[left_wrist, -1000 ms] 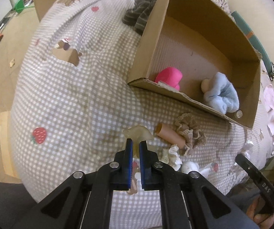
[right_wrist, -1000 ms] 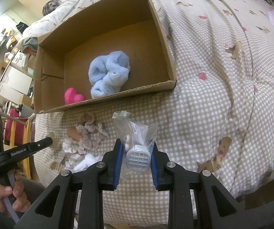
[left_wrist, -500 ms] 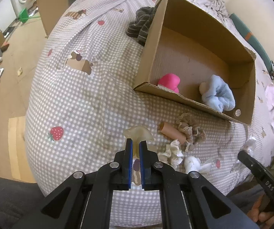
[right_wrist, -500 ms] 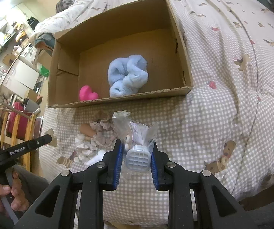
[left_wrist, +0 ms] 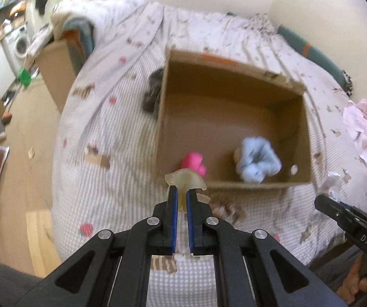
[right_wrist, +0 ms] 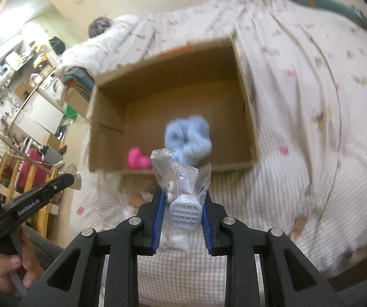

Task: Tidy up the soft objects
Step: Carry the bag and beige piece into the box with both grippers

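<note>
My left gripper (left_wrist: 182, 198) is pinched nearly shut on one translucent, yellowish rubbery piece (left_wrist: 185, 180) whose mushroom-shaped cap bulges above the blue pads. My right gripper (right_wrist: 182, 206) is clamped, jaws a little apart, on one crinkled clear plastic bag (right_wrist: 180, 171) holding a pale blue ribbed plastic part (right_wrist: 185, 215). At twelve o'clock from both claws sits one open, matte brown cardboard box (left_wrist: 163, 117) on a quilted grey-and-white gingham bedspread (left_wrist: 111, 158) printed with strawberries. Two soft things lie inside, at the near wall: one smooth hot-pink heart-shaped piece (left_wrist: 193, 163) toward the box's seven o'clock corner, and one fluffy light-blue plush bundle (left_wrist: 256, 162) toward five o'clock. Blurred lace-edged scraps (right_wrist: 137, 199) lie on the bedspread just below the box; their number I cannot tell. A dark striped knit cloth (left_wrist: 154, 93) rests against the box's nine o'clock wall outside.
</note>
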